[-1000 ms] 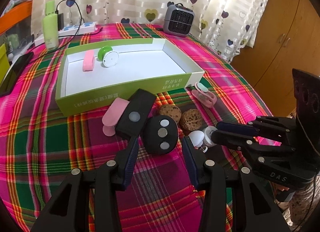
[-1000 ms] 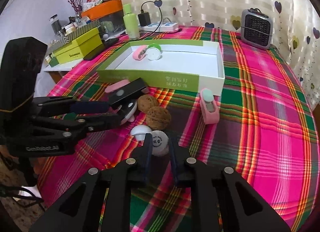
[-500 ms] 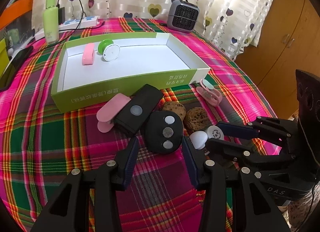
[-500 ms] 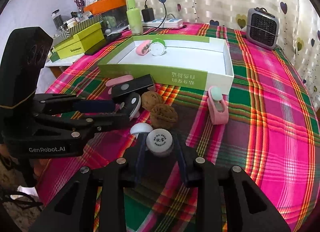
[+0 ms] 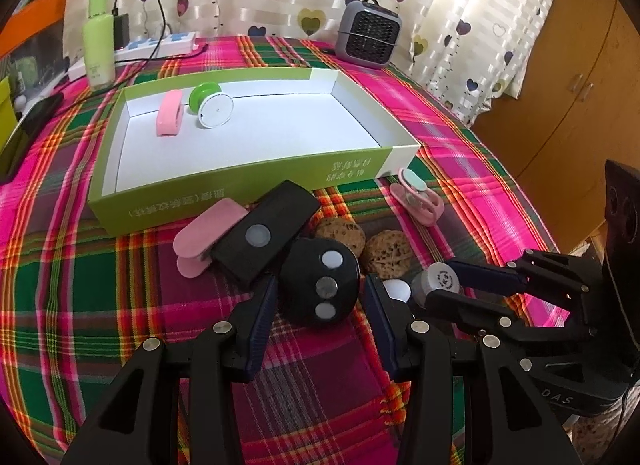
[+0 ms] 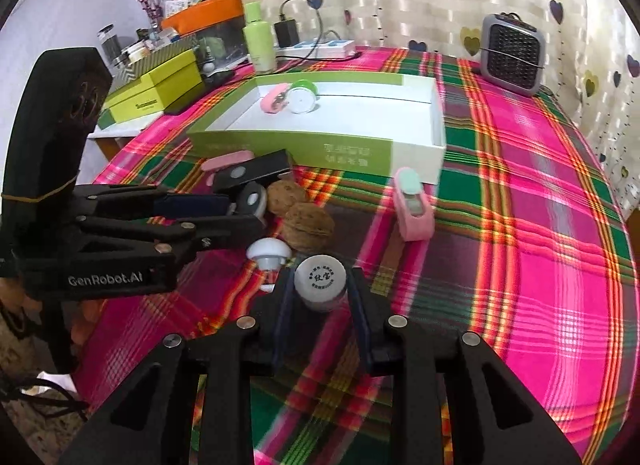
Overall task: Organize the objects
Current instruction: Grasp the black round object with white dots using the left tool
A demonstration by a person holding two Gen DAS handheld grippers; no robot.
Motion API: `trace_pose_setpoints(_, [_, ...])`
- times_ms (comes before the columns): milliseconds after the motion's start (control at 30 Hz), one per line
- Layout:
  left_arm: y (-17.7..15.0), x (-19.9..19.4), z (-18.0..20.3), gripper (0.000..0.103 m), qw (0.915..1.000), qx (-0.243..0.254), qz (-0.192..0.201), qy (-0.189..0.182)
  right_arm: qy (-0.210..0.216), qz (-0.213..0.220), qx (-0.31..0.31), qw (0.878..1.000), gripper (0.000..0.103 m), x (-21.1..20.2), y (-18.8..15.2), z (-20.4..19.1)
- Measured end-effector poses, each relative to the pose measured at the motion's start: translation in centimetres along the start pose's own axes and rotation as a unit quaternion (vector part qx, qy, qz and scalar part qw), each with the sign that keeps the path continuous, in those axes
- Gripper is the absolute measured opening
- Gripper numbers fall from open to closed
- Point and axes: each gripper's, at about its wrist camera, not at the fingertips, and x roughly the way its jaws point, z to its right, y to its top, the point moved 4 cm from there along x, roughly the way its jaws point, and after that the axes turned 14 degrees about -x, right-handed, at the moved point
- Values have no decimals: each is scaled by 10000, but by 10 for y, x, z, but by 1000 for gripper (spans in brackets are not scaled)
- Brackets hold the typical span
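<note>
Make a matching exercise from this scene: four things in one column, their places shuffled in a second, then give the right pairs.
Things:
1. round black remote
2. small white jar
3. green and white disc
4. grey heater

Places:
A. inside the green box
B. between the right gripper jaws
C. at the table's far edge, by the curtain
D. between the left gripper jaws

Pairs: 1-D, 2-B, 3-A, 4-C
</note>
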Motion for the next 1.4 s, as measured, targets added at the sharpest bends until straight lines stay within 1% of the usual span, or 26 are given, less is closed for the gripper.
trace_pose_setpoints(200, [0, 3, 0, 43, 10000, -56, -1, 30, -62, -23, 63, 10000, 29, -1, -3, 6])
trace_pose_setpoints(333, [0, 3, 1, 43, 9999, -71, 16, 76, -56, -10, 60, 10000, 29, 0, -3, 6])
trace_pose_setpoints(433, [0, 3, 0, 41, 9999, -104, 43, 112, -45, 5, 74, 10000, 29, 0, -3, 7])
trace_pose_setpoints(733, [-1, 0, 1, 40, 9996, -92, 108, 227, -25, 27, 76, 10000, 29, -1, -3, 7])
trace_pose_setpoints(1400, [-1, -17, 1, 40, 9995, -48, 237, 188, -59, 177, 77, 9998, 29, -6, 6, 4])
